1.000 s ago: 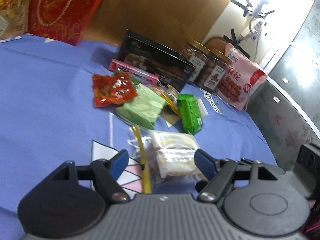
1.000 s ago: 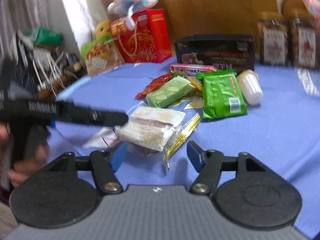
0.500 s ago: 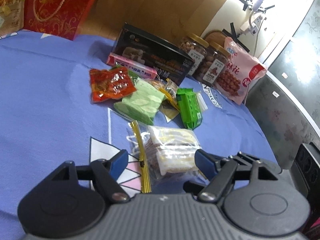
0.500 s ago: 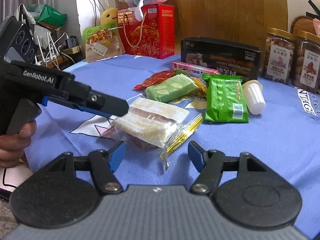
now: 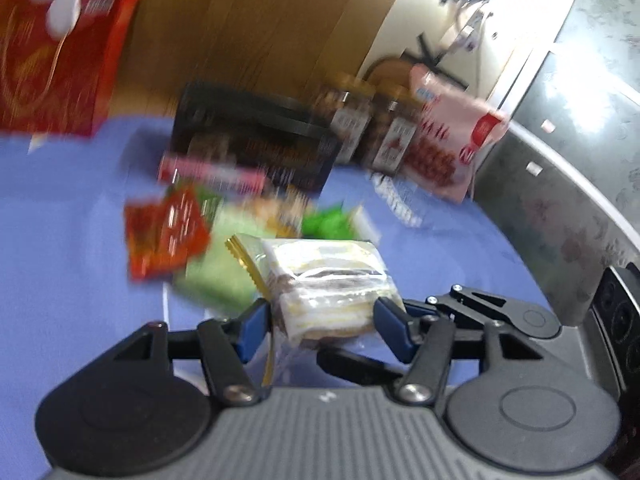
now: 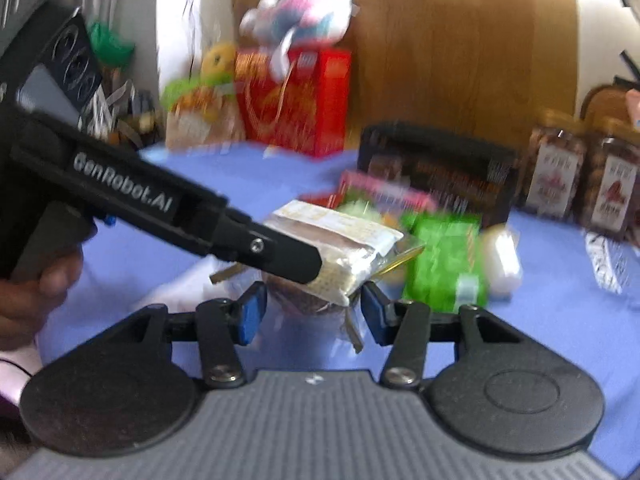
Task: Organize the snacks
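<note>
1. Between the blue pads of the left tongs sits a clear zip bag of wafer bars, raised off the blue surface. The jaws are closing; the left pad lies against the bag's side and the right pad touches its corner.
2. From the right wrist view, the same bag is seen with a black finger of the left tongs laid across its near end, a person's hand gripping the handle at the left edge.
3. Right tongs: jaws closing, partly apart. The bag's lower end hangs between the pads; whether either pad presses on it cannot be told, as the frame is blurred.
4. Behind the bag, on the surface, lie a red packet, a pale green packet, a bright green packet and a white capsule-shaped container, close together.
5. Further back: a pink bar packet just in front of a black box, then two lidded jars to the right of the box, and a pink snack bag beside them.
6. At the far left of the surface stands a red gift box with a plush toy on top.
7. Motion blur covers both views; labels are unreadable.
</note>
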The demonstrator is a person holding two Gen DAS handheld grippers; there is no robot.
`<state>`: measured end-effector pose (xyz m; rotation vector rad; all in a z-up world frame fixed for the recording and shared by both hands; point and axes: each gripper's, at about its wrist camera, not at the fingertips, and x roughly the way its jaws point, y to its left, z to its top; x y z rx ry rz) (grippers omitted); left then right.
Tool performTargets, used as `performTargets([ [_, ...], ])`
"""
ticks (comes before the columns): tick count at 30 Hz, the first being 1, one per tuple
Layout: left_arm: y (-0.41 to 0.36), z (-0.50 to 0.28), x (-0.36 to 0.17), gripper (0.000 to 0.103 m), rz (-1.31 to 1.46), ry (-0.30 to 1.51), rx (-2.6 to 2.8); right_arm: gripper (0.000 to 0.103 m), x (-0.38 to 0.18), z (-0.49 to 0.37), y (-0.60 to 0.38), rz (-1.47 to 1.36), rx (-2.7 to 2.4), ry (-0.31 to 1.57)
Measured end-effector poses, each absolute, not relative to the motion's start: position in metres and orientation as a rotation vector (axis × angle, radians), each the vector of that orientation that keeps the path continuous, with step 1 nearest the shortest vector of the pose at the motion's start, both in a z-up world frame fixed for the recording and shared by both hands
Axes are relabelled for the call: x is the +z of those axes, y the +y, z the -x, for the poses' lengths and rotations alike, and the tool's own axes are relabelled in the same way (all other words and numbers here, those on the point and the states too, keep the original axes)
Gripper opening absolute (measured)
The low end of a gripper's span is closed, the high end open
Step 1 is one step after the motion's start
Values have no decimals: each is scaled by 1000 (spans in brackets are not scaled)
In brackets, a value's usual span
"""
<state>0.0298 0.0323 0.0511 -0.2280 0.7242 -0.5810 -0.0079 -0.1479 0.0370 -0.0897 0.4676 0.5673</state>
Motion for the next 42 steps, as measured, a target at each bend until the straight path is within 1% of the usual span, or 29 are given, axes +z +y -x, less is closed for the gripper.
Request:
performTargets([
  [5,19,-74,88,59,203,627,-577,55,65,-40,-154,107,521,358],
  [9,2,-141,100,59,201,621,-567,55,73,-107,-165,61,484,391],
  [14,-12,-218,86,60,261,655,-546,55,62,-175,-179,-2,453,445],
  [19,-19,-257,67,59,277,695,-515,57,46,-194,-178,56,398,444],
  [23,-4,-244,68,59,282,675,-529,57,50,-174,-201,-44,384,425],
  [28,33,-187,74,59,299,635,-528,57,51,-131,-232,-185,407,465],
  [31,61,-147,66,62,322,625,-494,56,44,-106,-234,-246,450,505],
  [33,84,-126,56,63,359,629,-438,54,41,-87,-223,-251,501,530],
  [34,97,-119,50,63,386,638,-405,50,41,-80,-214,-238,532,540],
  [36,121,-110,35,62,450,672,-342,47,39,-69,-189,-197,602,564],
  [39,141,-104,21,61,501,699,-285,47,34,-67,-156,-132,634,601],
  [42,145,-96,14,61,561,728,-321,47,23,-71,-142,-170,606,678],
])
